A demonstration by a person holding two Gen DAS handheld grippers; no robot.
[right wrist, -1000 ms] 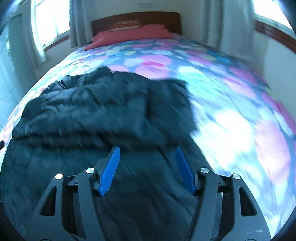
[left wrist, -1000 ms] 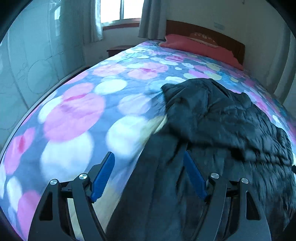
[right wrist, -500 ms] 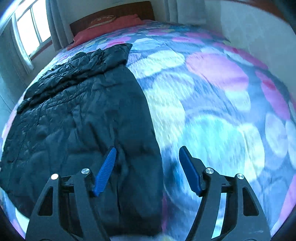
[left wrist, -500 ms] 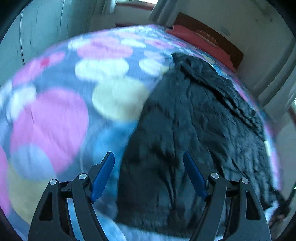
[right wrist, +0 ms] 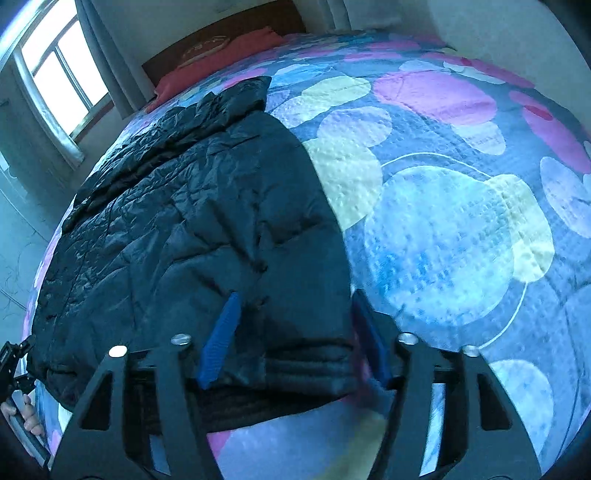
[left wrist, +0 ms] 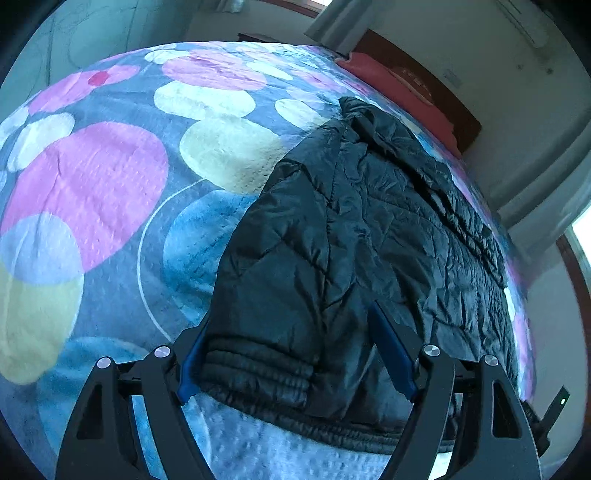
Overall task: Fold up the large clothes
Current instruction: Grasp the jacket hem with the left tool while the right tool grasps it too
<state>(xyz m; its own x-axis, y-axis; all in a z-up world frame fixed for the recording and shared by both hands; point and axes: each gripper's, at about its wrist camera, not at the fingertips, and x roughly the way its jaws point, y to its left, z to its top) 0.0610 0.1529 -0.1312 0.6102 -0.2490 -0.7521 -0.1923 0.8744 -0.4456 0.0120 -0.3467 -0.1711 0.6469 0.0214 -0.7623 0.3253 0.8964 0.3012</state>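
A dark quilted jacket [left wrist: 369, 229] lies spread flat on the bed, its ribbed hem [left wrist: 258, 373] nearest me. My left gripper [left wrist: 288, 317] straddles the hem's left corner with jaws wide; the blue left pad [left wrist: 188, 365] sits at the fabric's edge. In the right wrist view the same jacket [right wrist: 192, 221] fills the left half. My right gripper [right wrist: 295, 295] is over the hem's right corner [right wrist: 314, 365]. Its jaws are closing with the fabric between them, and the pads do not clearly pinch it.
The bed is covered by a blanket [left wrist: 110, 184] with pink, white and blue circles. A red pillow [left wrist: 395, 85] and a wooden headboard [right wrist: 221, 26] are at the far end. A window [right wrist: 59, 74] with curtains is at the left. A hand [right wrist: 26, 413] holds the other gripper.
Both grippers came back from over the jacket's middle and down to its near hem corners. Each view rolled. The right jaws are narrower than half a second ago.
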